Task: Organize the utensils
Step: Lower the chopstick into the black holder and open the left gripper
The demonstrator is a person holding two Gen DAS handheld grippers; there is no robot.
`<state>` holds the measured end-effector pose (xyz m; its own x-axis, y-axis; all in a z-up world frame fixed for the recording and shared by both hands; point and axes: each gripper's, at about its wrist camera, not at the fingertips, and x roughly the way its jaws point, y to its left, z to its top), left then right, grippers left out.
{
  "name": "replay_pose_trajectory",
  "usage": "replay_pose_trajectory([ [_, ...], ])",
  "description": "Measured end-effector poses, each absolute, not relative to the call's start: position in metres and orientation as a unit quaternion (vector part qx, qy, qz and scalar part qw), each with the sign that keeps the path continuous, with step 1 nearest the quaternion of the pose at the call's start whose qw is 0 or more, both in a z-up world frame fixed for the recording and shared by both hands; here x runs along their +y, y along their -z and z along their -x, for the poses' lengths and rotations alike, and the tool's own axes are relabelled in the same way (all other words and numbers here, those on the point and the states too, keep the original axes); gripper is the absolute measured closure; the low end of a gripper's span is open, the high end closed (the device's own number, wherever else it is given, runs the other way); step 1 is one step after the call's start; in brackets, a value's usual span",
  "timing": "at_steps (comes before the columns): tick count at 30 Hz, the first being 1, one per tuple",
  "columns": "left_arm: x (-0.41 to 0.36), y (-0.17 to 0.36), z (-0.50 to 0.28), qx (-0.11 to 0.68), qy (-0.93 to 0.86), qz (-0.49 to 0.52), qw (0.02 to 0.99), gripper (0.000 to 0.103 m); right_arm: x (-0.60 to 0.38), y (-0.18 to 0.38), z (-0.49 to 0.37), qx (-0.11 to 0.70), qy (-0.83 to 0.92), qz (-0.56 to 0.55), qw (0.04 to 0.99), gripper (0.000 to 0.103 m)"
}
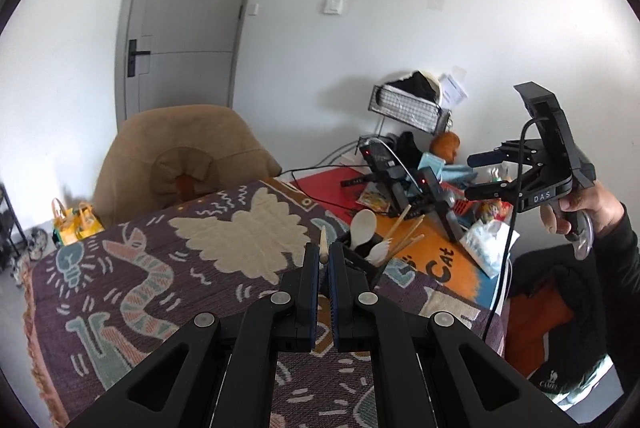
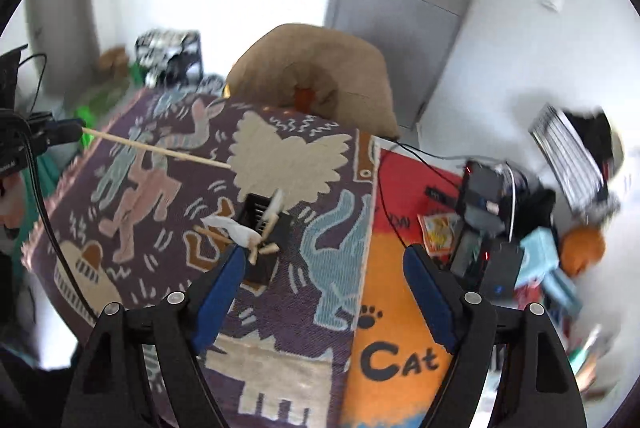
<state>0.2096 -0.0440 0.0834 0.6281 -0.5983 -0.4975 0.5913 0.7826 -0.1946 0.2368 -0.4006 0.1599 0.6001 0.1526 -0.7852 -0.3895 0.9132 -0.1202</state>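
My left gripper (image 1: 323,252) is shut on a wooden chopstick (image 1: 323,242), seen end-on between its pads; in the right wrist view the chopstick (image 2: 160,149) sticks out from that gripper (image 2: 68,131) above the patterned blanket. A black utensil holder (image 1: 360,252) stands just right of the left gripper, holding a white spoon (image 1: 363,224), a fork and chopsticks. In the right wrist view the holder (image 2: 262,228) sits ahead of my open, empty right gripper (image 2: 324,268). The right gripper also shows raised at the right of the left wrist view (image 1: 486,173).
The patterned blanket (image 1: 160,268) covers the table, with an orange "Cat" mat (image 2: 392,308) to its right. Behind the mat are black devices with cables (image 1: 400,179), snack packets and a wire rack (image 1: 408,107). A tan chair (image 1: 180,155) stands at the far edge.
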Motion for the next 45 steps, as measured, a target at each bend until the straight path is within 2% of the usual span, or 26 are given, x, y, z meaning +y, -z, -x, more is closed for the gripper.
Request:
replay_pose_trajectory([
  [3,-0.06,-0.09,-0.215,0.293,0.337,-0.011,0.895,0.099,-0.418,-0.152,-0.22,0.409,-0.149,0.106,0.894,0.019],
  [6,-0.077,-0.1,-0.219,0.308,0.334,-0.043,0.89,0.099,-0.431,-0.145,-0.202,0.393,-0.159,0.07,0.903,0.003],
  [7,-0.083,-0.103,-0.222,0.313,0.33,-0.055,0.889,0.099,-0.435,-0.142,-0.196,0.387,-0.159,0.06,0.906,0.001],
  [15,-0.122,-0.124,-0.236,0.351,0.312,-0.129,0.873,0.099,-0.459,-0.112,-0.173,0.35,-0.154,-0.006,0.924,0.001],
  [25,-0.167,-0.125,-0.247,0.403,0.315,-0.203,0.835,0.099,-0.478,-0.062,-0.167,0.35,-0.173,-0.083,0.917,0.001],
  [35,-0.209,-0.112,-0.275,0.458,0.305,-0.217,0.806,0.099,-0.493,-0.02,-0.158,0.363,-0.17,-0.153,0.903,0.001],
  [45,-0.224,-0.113,-0.295,0.431,0.304,-0.167,0.833,0.098,-0.491,-0.004,-0.15,0.358,-0.174,-0.186,0.898,0.001],
])
